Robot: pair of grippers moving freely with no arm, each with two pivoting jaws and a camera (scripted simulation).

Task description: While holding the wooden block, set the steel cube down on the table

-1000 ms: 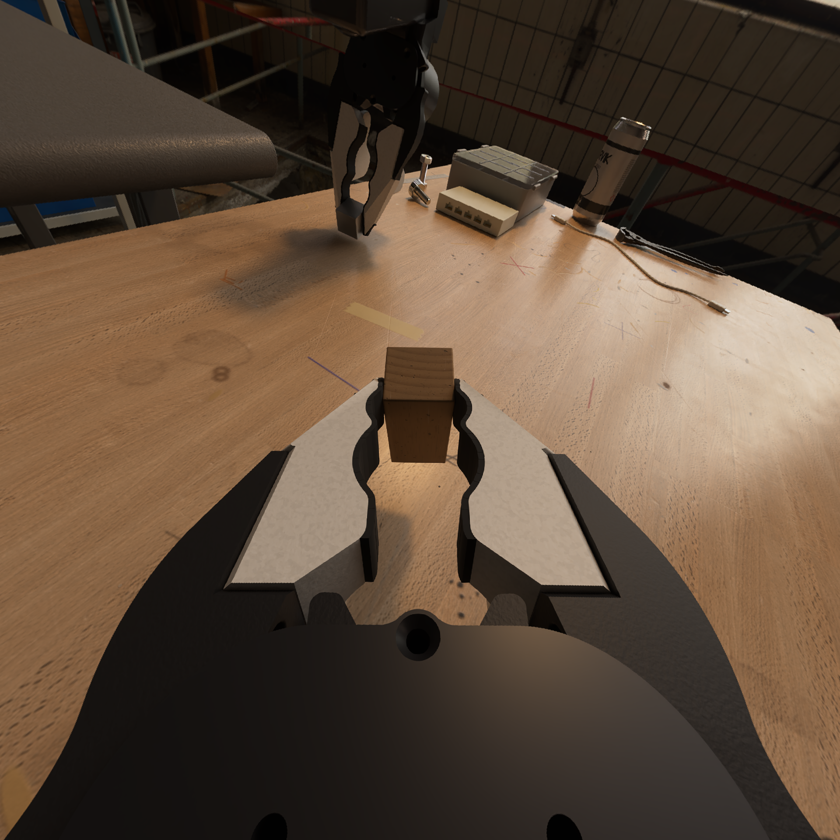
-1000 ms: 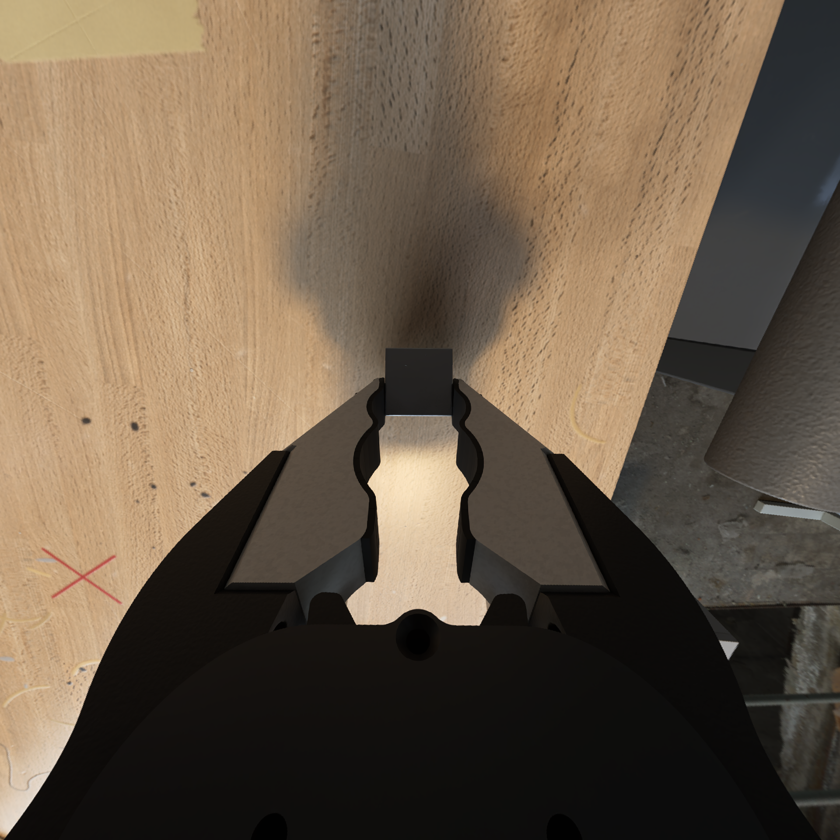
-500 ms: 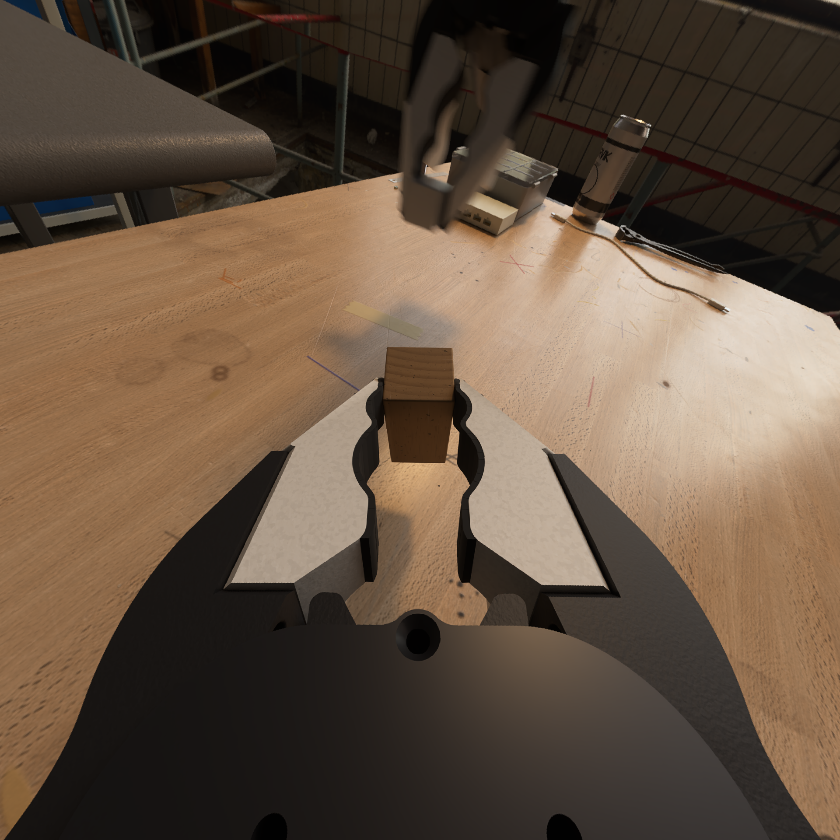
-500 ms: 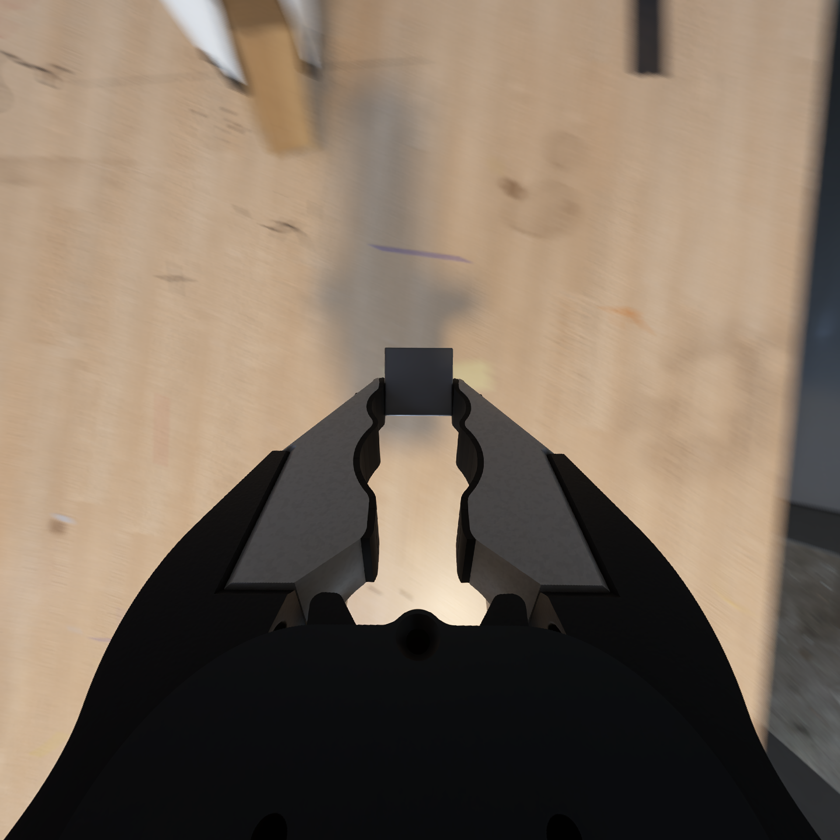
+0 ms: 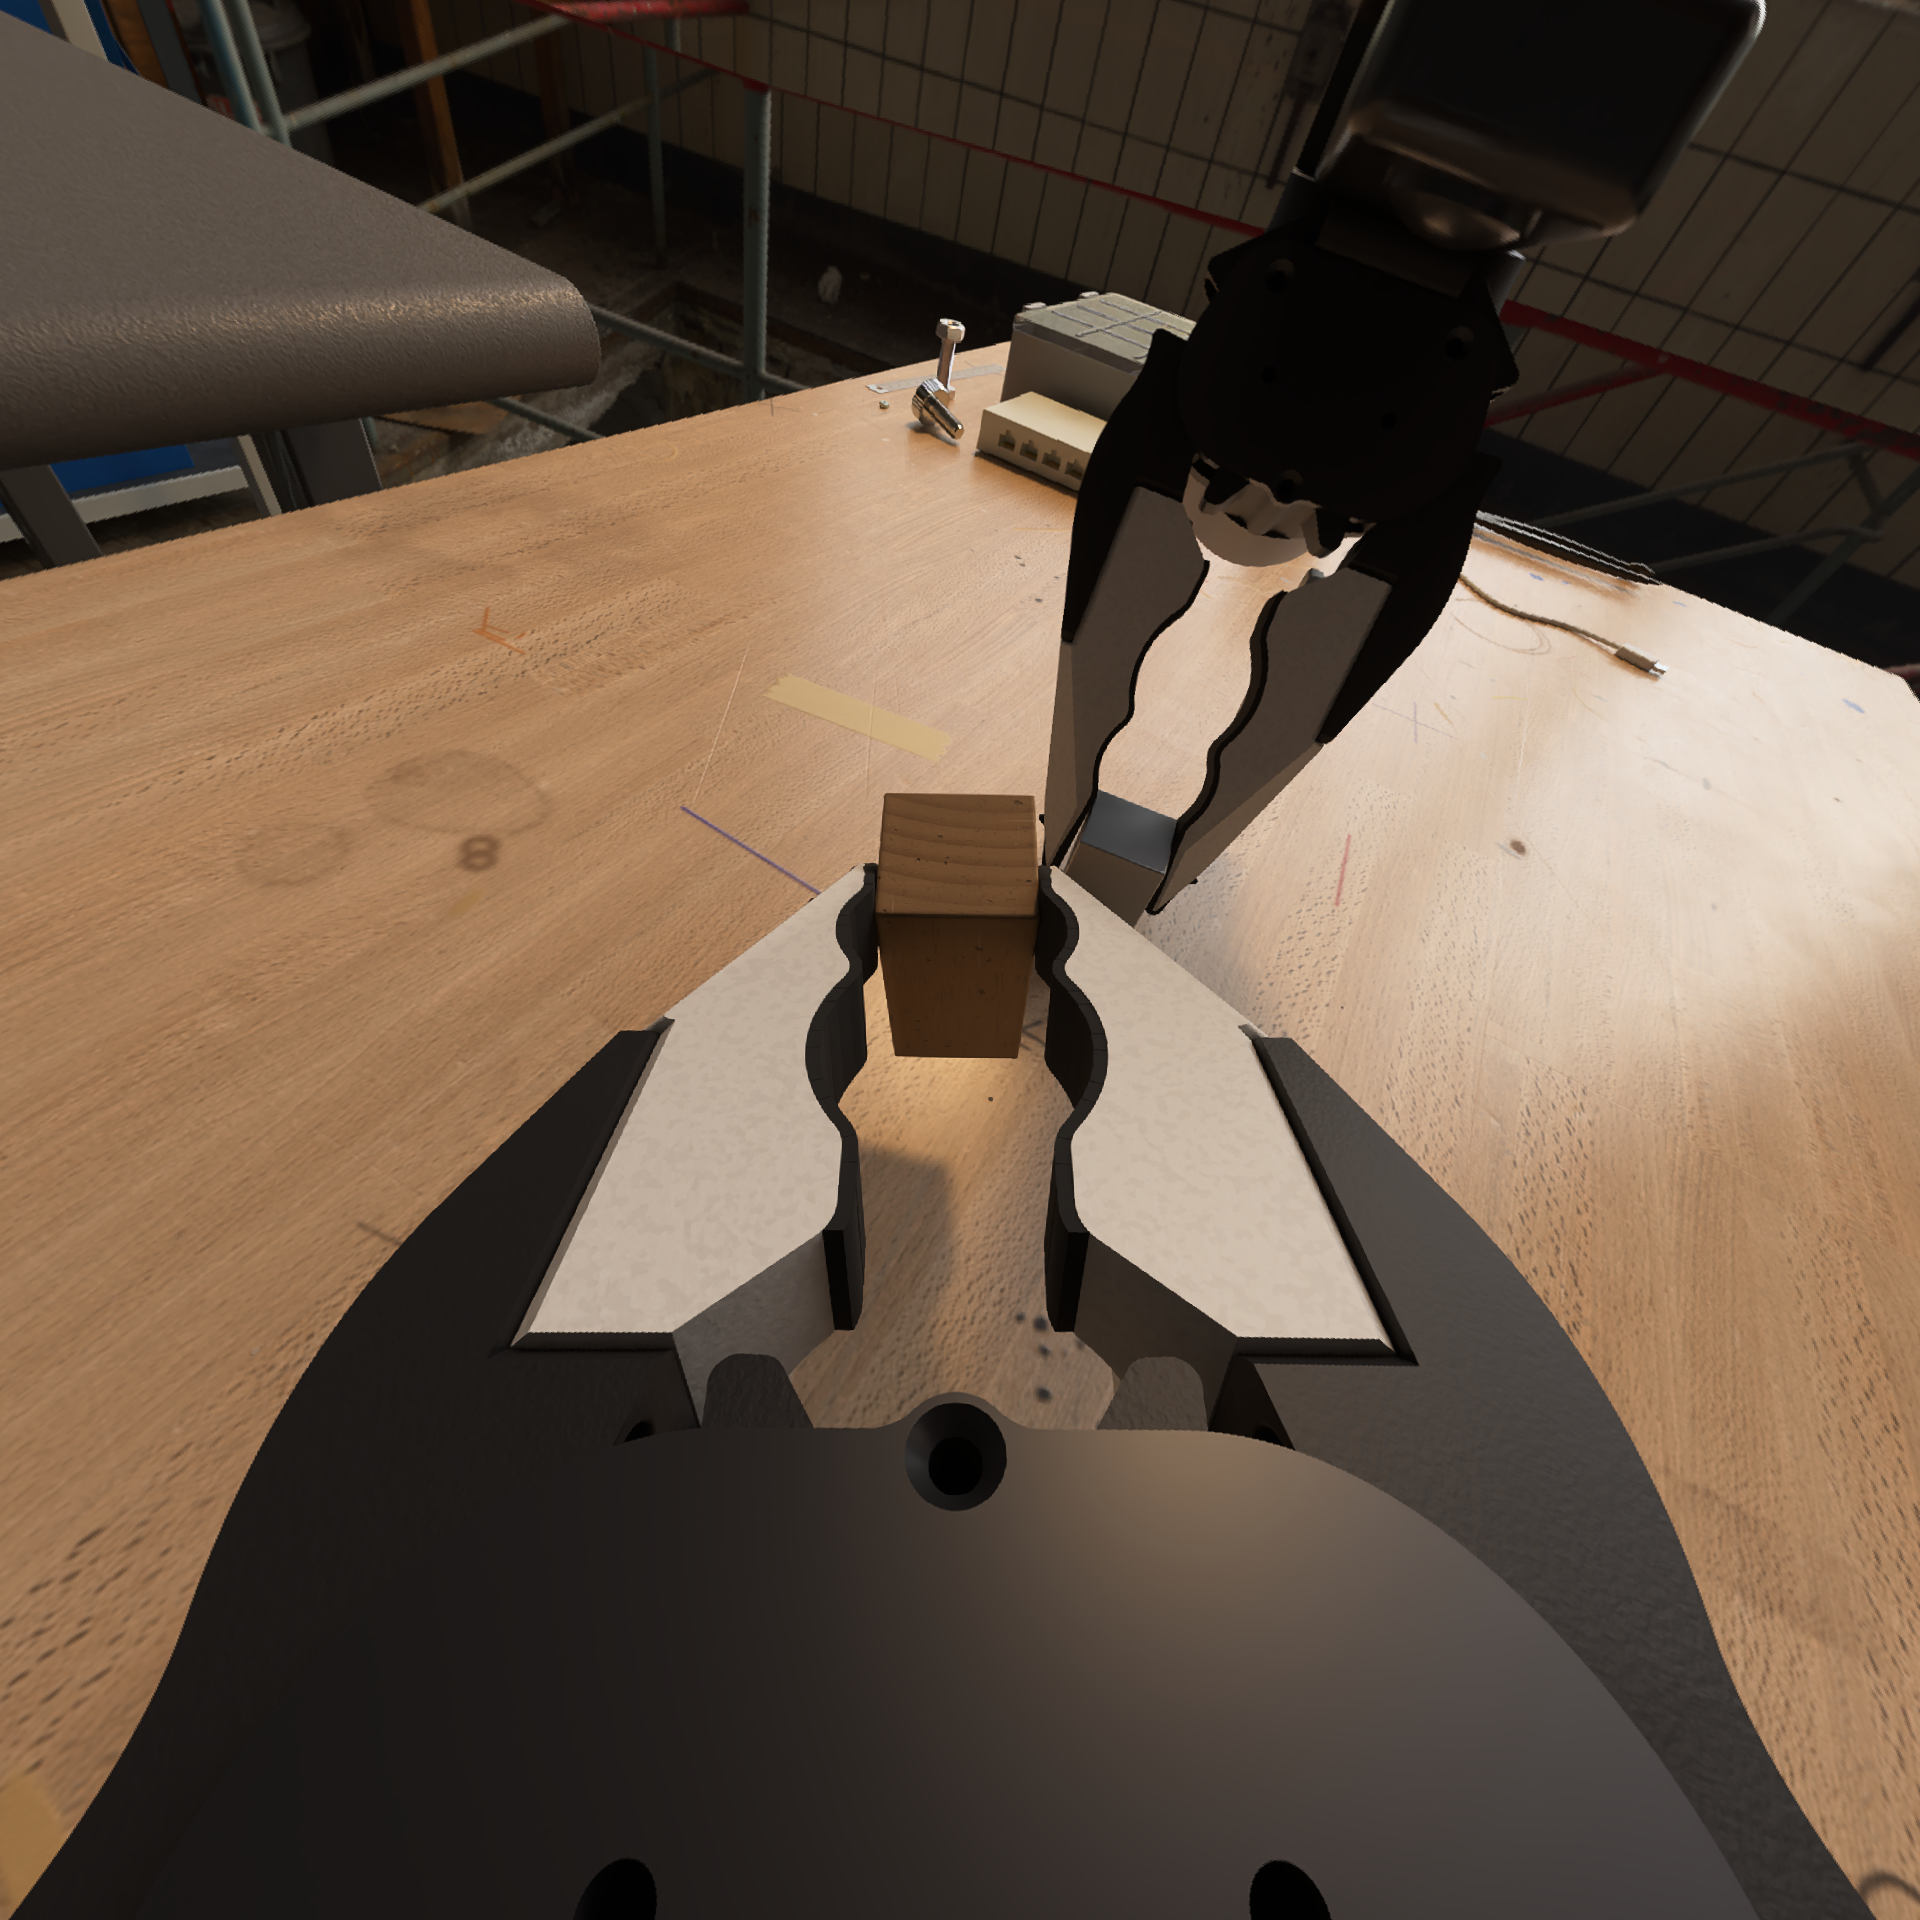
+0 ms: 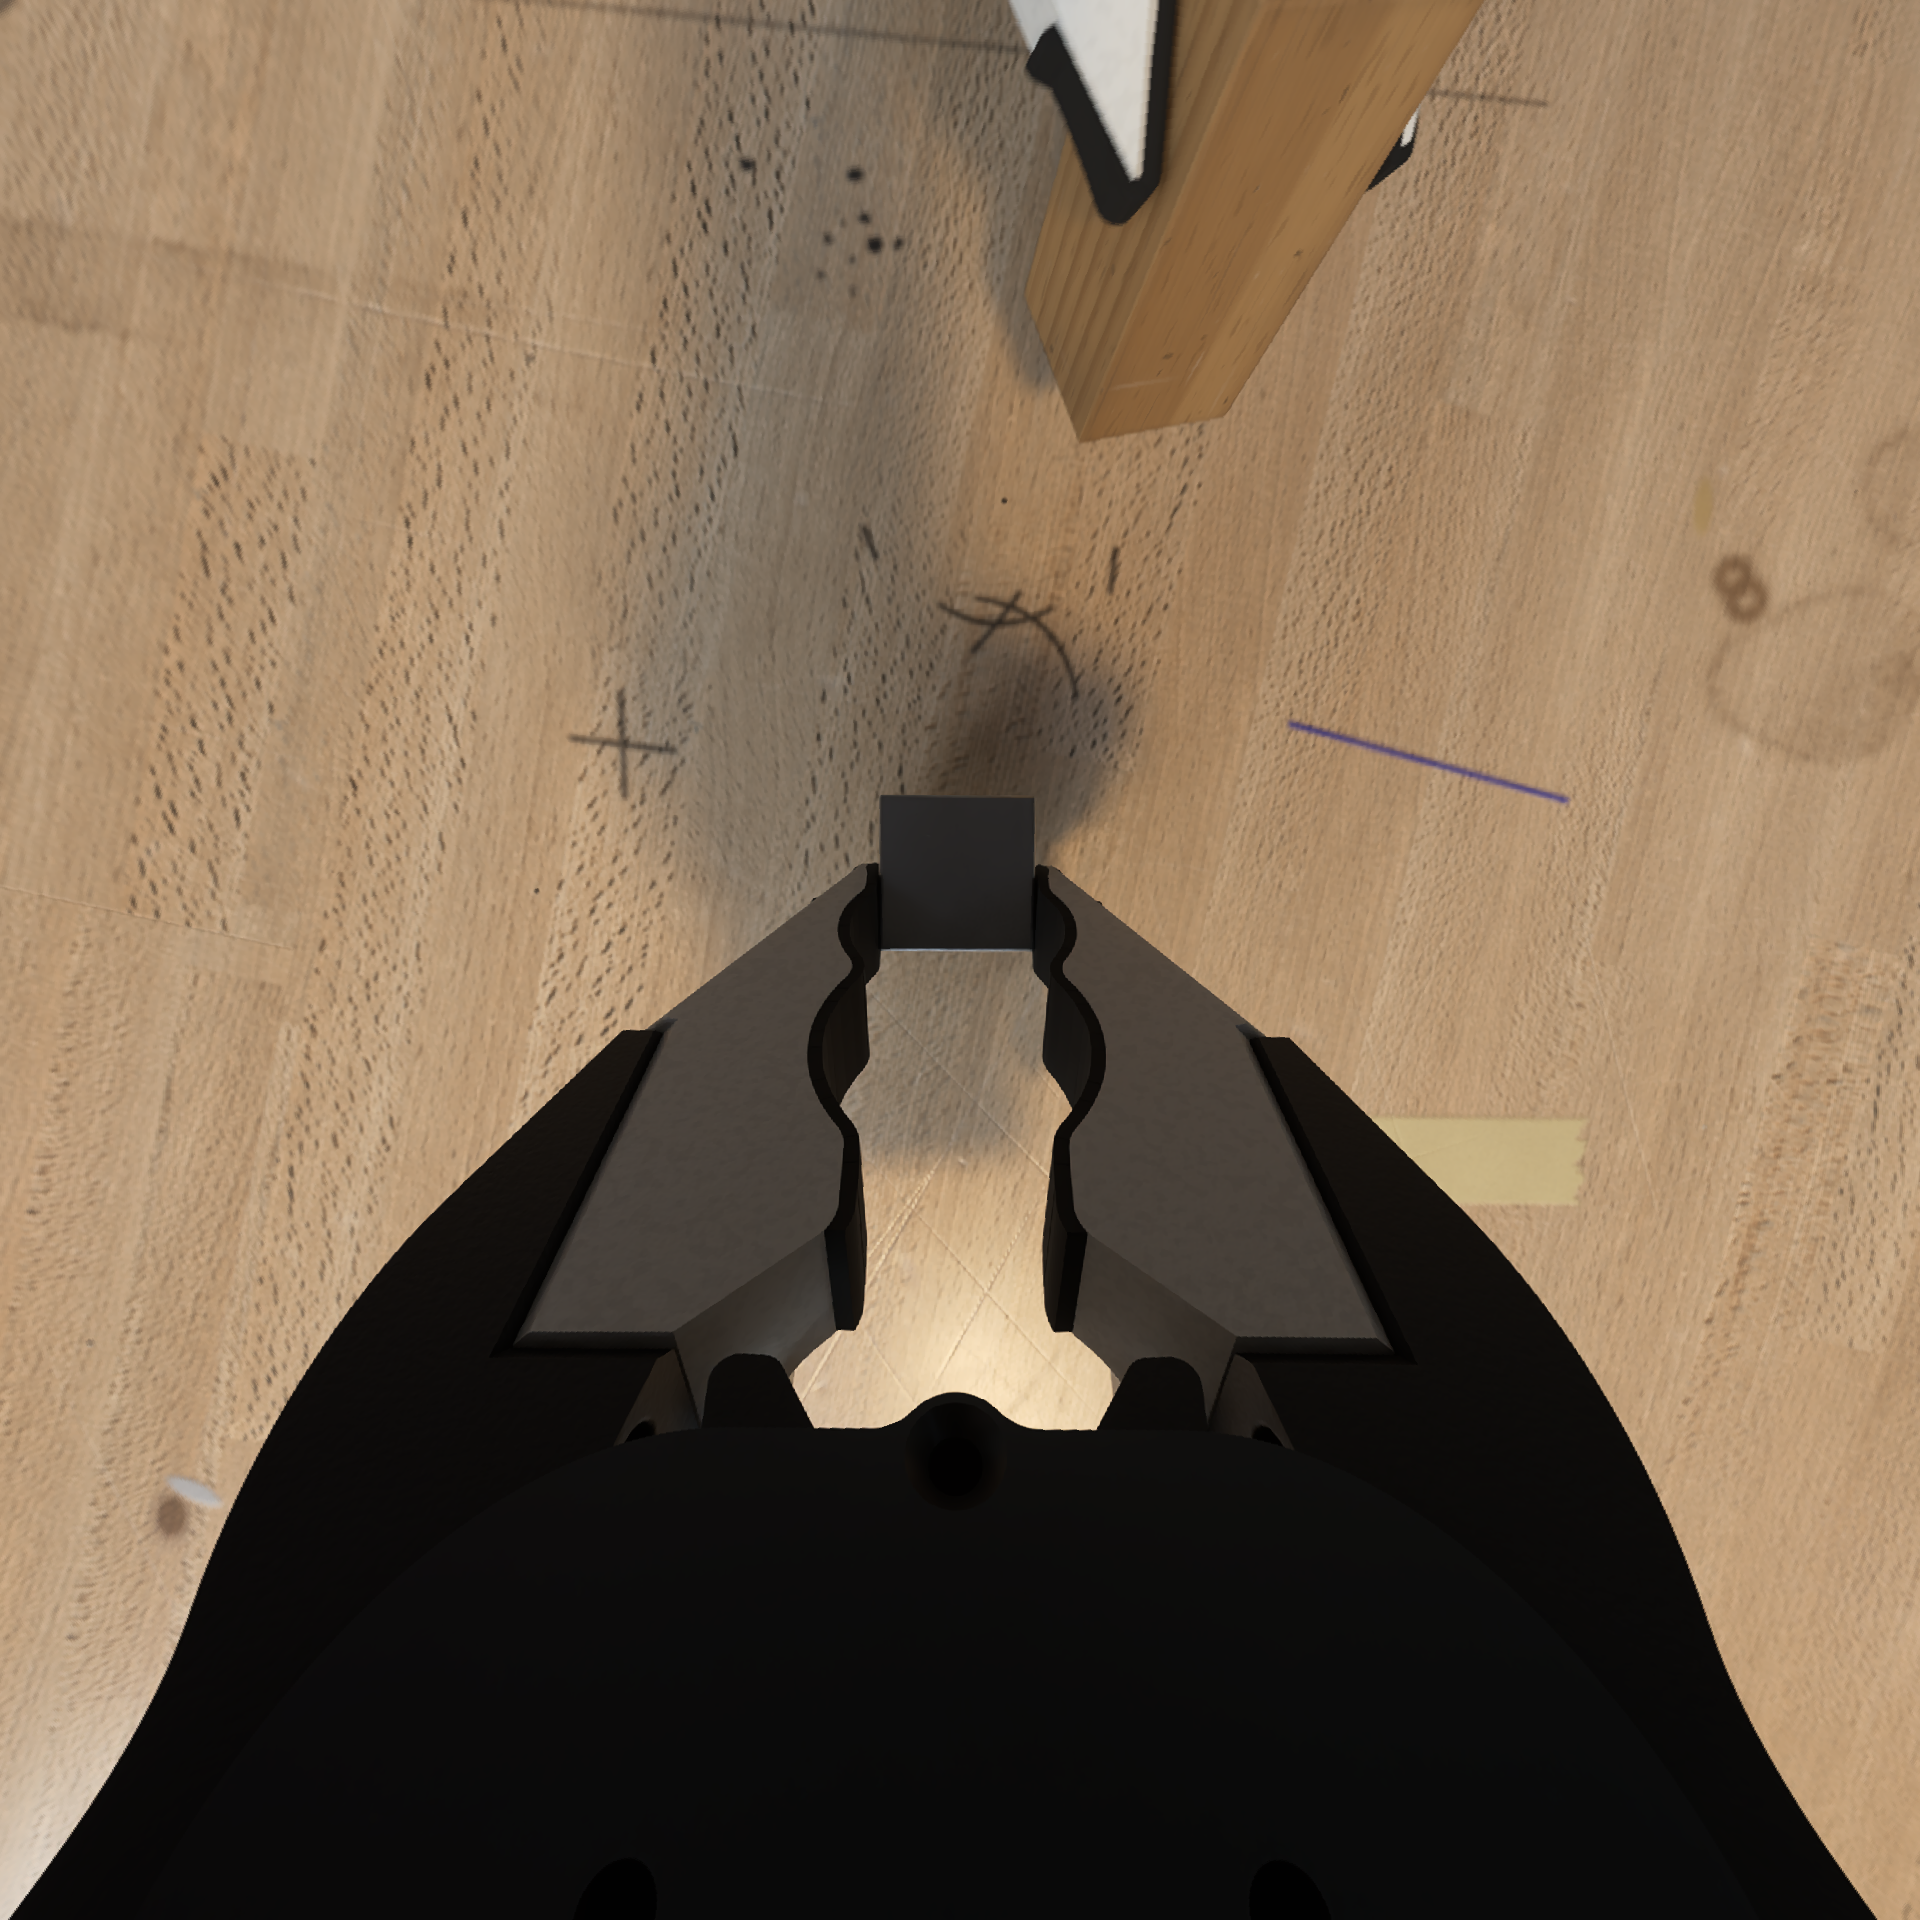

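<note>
Between right tool (image 6: 957,914) fingertips — steel cube (image 6: 957,871), gripped above table (image 6: 312,623) | left tool (image 5: 957,914) clamps wooden block (image 5: 957,914)

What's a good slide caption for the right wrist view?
Right gripper holds the steel cube above the wooden table, beside the wooden block.

Gripped wooden block (image 5: 957,883), steel cube (image 6: 957,873)

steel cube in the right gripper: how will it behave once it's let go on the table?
The steel cube is probably heavy for its size. Its flat faces suggest it would sit still, not roll. The smooth metal may slip: the right gripper pinches it only at the fingertips.
</note>
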